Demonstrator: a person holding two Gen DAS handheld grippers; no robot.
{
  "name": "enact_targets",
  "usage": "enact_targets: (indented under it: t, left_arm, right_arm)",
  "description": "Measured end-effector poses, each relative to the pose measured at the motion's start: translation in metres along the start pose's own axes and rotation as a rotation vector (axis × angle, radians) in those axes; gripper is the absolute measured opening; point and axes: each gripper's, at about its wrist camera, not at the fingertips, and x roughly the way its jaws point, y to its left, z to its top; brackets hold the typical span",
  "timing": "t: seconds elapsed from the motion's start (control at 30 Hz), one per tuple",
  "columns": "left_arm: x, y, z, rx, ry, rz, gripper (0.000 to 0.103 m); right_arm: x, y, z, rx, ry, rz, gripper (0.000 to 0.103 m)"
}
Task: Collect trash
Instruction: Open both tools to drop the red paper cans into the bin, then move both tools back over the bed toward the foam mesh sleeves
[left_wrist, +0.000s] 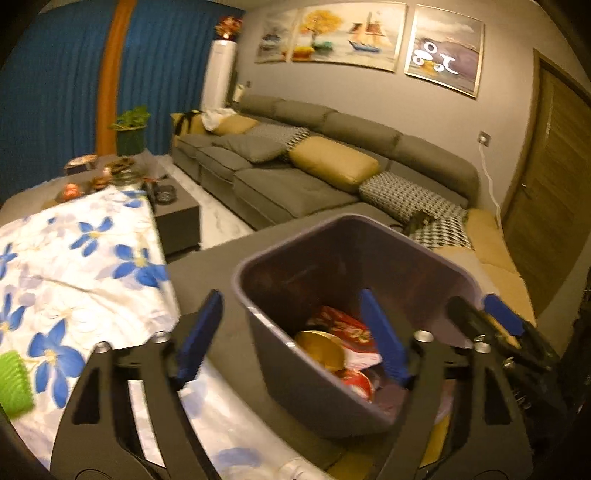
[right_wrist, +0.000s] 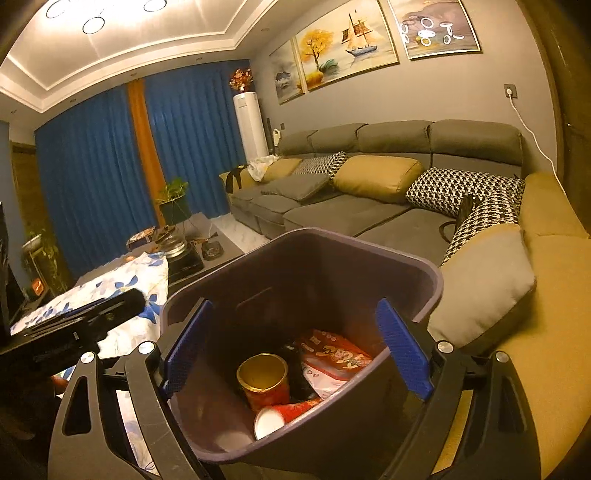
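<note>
A purple-grey trash bin (left_wrist: 314, 398) (right_wrist: 221, 435) stands on a dark table right in front of both grippers. Inside lie a red can with a gold top (left_wrist: 319, 347) (right_wrist: 263, 376), a red paper cup (left_wrist: 356, 382) (right_wrist: 275, 419) on its side and a red snack packet (left_wrist: 340, 325) (right_wrist: 332, 354). My left gripper (left_wrist: 291, 339) is open, one blue finger outside the bin's left wall and the other over its inside, holding nothing. My right gripper (right_wrist: 295, 350) is open over the bin's mouth, also with nothing in it. Each gripper shows at the edge of the other's view.
A white cloth with blue flowers (left_wrist: 85, 258) covers the table to the left, with a green ribbed object (left_wrist: 13, 384) on it. Beyond are a cluttered low coffee table (left_wrist: 173, 206) and a long grey sofa (left_wrist: 295, 192) with cushions. A wooden door (left_wrist: 546, 206) stands at the right.
</note>
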Motion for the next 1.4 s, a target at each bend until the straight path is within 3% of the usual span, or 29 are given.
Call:
enact_targets:
  t: [0.17, 0.37, 0.7, 0.9, 1.2, 1.4]
  left_arm:
    - [-0.029, 0.017, -0.010, -0.012, -0.022, 0.073, 0.085]
    - [-0.086, 0.064, -0.035, -0.061, -0.057, 0.230, 0.086]
    - [-0.193, 0.166, -0.072, -0.189, -0.120, 0.548, 0.088]
    - [-0.246, 0.231, -0.096, -0.272, -0.134, 0.687, 0.088]
    - [-0.297, 0.294, -0.117, -0.366, -0.174, 0.782, 0.088]
    - [-0.307, 0.321, -0.116, -0.411, -0.213, 0.793, 0.088]
  right_arm:
    - [-0.022, 0.017, -0.001, -0.028, -0.037, 0.016, 0.090]
    - [-0.048, 0.045, -0.006, -0.066, -0.069, 0.079, 0.096]
    - [-0.064, 0.159, -0.035, -0.208, 0.000, 0.289, 0.097]
    - [-0.058, 0.243, -0.061, -0.322, 0.075, 0.396, 0.097]
    - [-0.028, 0.333, -0.092, -0.377, 0.209, 0.443, 0.097]
    - [-0.028, 0.386, -0.117, -0.481, 0.224, 0.449, 0.097]
